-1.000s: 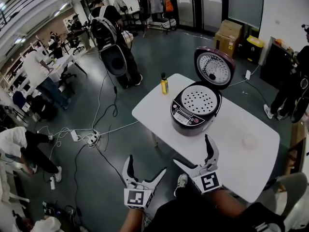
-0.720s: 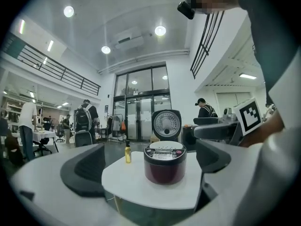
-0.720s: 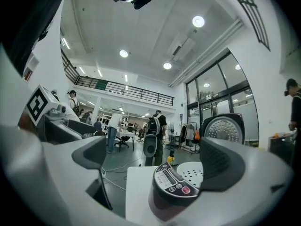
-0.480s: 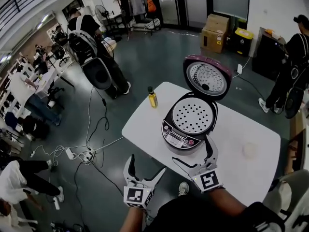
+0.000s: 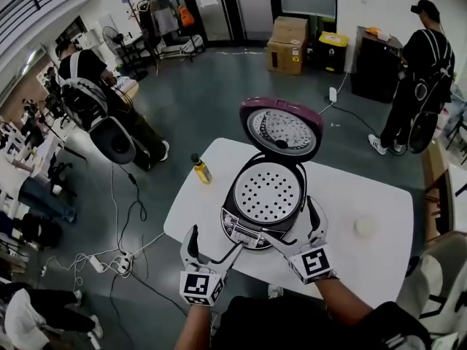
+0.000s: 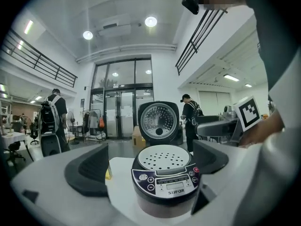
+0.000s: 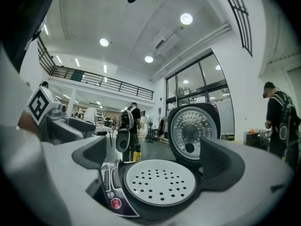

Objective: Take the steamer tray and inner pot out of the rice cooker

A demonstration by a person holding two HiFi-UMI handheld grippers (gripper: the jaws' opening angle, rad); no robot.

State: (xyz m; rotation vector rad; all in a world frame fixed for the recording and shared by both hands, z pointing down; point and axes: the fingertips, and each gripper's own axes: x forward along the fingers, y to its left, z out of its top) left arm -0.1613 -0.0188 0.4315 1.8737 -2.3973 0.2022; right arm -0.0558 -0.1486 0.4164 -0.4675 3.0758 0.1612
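**Left gripper** (image 5: 214, 240): jaws wide apart, having just closed a little. Nothing is held. The cooker stands just ahead, framed between the jaws, with no pad on it.

**Right gripper** (image 5: 288, 219): jaws spread, empty. It hangs at the cooker's near right rim, apparently apart from it.

**Round dark rice cooker with front control panel** (image 5: 244, 228): directly ahead of both grippers, on the bench.

**White round perforated steamer tray** (image 5: 267, 192): just beyond the right gripper's tips and ahead-right of the left gripper. It sits flat in the cooker's mouth.

**Inner pot**: presumably beneath the tray, hidden in every view.

**Purple-rimmed hinged lid with metal inner plate** (image 5: 281, 128): beyond the tray, standing upright and open.

**White rectangular bench** (image 5: 379, 261): beneath and ahead of both grippers.

**Small yellow bottle with dark cap** (image 5: 201, 170): ahead-left of the left gripper, near the bench edge, well apart from the cooker.

**Progress**: the lid is open, so access is ready. Neither item is out. Still to do: grip and lift the tray, set it on the bench, then lift out the pot.
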